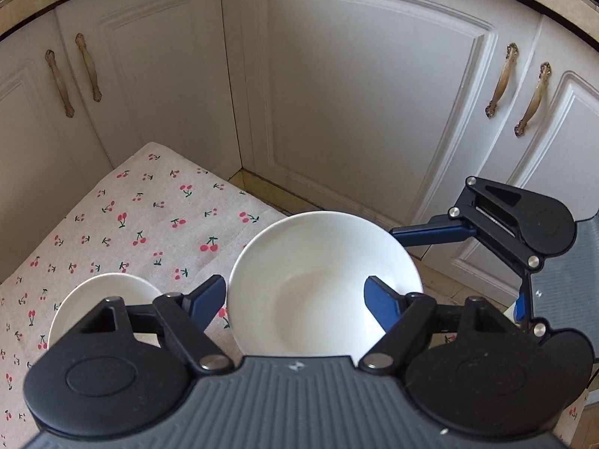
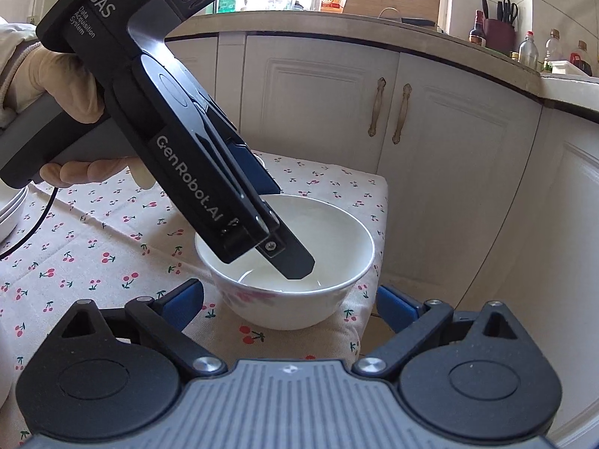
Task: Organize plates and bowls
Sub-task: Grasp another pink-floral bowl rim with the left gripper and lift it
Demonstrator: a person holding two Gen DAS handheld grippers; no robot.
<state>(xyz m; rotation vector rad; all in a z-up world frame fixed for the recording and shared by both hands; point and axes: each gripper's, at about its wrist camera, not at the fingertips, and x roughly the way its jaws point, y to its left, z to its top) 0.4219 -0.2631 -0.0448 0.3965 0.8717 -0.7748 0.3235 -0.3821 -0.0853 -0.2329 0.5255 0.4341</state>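
I've got the left gripper (image 1: 295, 299) straddling the near rim of the white bowl (image 1: 322, 280), one finger outside, one inside; jaws narrowed, but whether the pads bite I can't tell. The right gripper (image 2: 290, 305) hangs wide just short of it, holding nothing. The bowl stands upright, mouth up, round so no long axis, at the table's (image 2: 93, 247) corner by the cabinets. A small plate (image 1: 101, 292) and a stack at the far-left edge (image 2: 11, 209) wait. I'd say sorting has barely begun.

"GenRobot.AI" (also "DAS") on left claw (image 2: 295, 262)
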